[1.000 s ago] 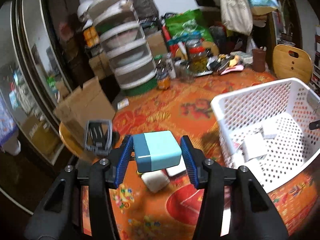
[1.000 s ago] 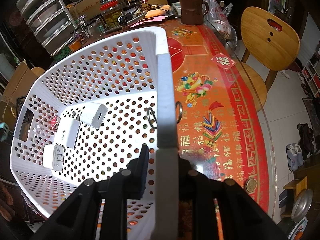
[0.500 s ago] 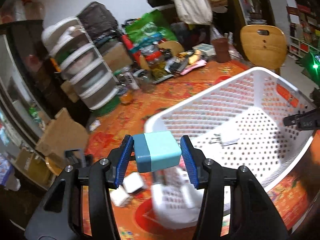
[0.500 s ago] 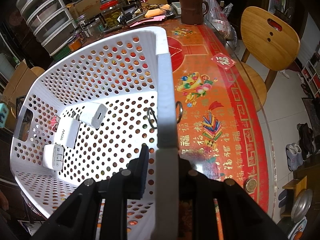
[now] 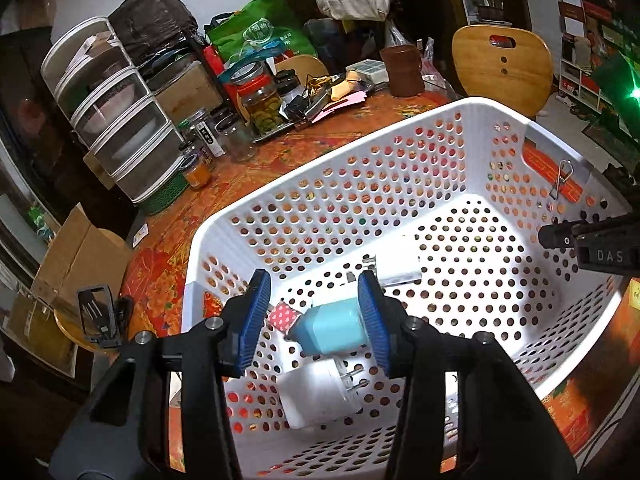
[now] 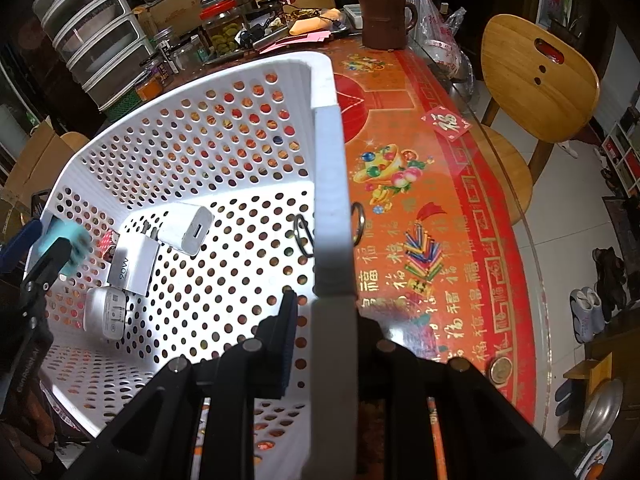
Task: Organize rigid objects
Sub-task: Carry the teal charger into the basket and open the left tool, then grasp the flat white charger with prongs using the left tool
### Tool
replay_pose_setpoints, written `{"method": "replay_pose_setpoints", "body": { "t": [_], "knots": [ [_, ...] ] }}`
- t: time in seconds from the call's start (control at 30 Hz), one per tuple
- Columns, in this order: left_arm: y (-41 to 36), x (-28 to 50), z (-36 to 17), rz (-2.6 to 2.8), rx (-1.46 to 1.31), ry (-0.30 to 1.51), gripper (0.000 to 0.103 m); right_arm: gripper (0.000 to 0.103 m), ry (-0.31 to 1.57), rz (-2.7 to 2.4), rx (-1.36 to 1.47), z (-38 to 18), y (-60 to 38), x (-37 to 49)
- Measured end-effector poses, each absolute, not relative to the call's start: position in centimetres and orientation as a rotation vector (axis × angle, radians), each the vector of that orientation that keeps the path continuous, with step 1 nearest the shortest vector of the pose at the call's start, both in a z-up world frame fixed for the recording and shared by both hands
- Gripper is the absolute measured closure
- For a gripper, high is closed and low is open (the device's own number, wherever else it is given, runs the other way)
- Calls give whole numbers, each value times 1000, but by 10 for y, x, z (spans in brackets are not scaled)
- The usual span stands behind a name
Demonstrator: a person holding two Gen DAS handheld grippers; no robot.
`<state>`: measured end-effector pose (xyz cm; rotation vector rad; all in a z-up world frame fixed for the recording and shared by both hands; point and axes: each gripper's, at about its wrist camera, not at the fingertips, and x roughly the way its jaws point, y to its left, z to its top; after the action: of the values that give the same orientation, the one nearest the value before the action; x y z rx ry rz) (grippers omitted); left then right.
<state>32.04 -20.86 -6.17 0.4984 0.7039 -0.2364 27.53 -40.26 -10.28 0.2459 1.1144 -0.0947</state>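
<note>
A white perforated basket [image 5: 472, 108] stands on the orange table. My left gripper [image 5: 314, 320] is open over its near-left corner. The light blue charger block [image 5: 334, 328] is loose between the fingers, blurred, leaning against the right pad [image 5: 372, 320]. White chargers [image 5: 316, 394] [image 5: 398, 266] lie on the basket floor. In the right wrist view my right gripper [image 6: 332, 332] is shut on the basket's rim [image 6: 330, 200]. There the blue charger [image 6: 70, 246] shows at the far left, near the white chargers [image 6: 188, 228] [image 6: 132, 266] [image 6: 106, 314].
Stacked drawers [image 5: 116, 120], glass jars [image 5: 262, 100], a brown mug [image 5: 402, 70] and clutter stand at the table's far side. A wooden chair [image 5: 502, 68] stands beyond the basket. A cardboard box [image 5: 68, 264] and a black clip [image 5: 98, 314] are at the left.
My left gripper moved right over the basket with the blue charger, then opened; the charger is dropping free between the fingers. My right gripper kept its hold on the rim.
</note>
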Motion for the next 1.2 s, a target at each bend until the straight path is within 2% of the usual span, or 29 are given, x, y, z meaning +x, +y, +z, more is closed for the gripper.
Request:
{"method": "replay_pose_setpoints", "body": {
  "t": [0.23, 0.27, 0.3, 0.33, 0.37, 0.53, 0.63, 0.73, 0.9, 1.2],
  "knots": [
    [-198, 318, -57, -256, 465, 700, 58, 83, 1116, -91, 245, -103, -403, 274],
    [-189, 313, -50, -265, 449, 682, 49, 83, 1116, -92, 245, -102, -403, 275],
    [-183, 311, -46, -263, 439, 667, 29, 83, 1116, -91, 246, -102, -403, 275],
    [-167, 306, -35, -244, 413, 626, 17, 83, 1117, -91, 245, -102, -403, 275],
    [-154, 302, -27, -225, 392, 597, 1, 83, 1117, -91, 244, -102, -403, 275],
    [-56, 300, -1, -109, 267, 544, 1, 83, 1123, -89, 236, -103, -402, 274],
    [2, 324, -26, -41, 239, 650, 1, 83, 1125, -90, 232, -103, -402, 273],
    [51, 356, -83, -37, 125, 830, 1, 83, 1123, -91, 238, -102, -401, 273],
    [85, 380, -149, -35, 24, 973, 1, 83, 1123, -93, 236, -102, -402, 273],
    [86, 411, -183, -18, 2, 1019, 1, 83, 1117, -94, 234, -102, -404, 272]
  ]
}}
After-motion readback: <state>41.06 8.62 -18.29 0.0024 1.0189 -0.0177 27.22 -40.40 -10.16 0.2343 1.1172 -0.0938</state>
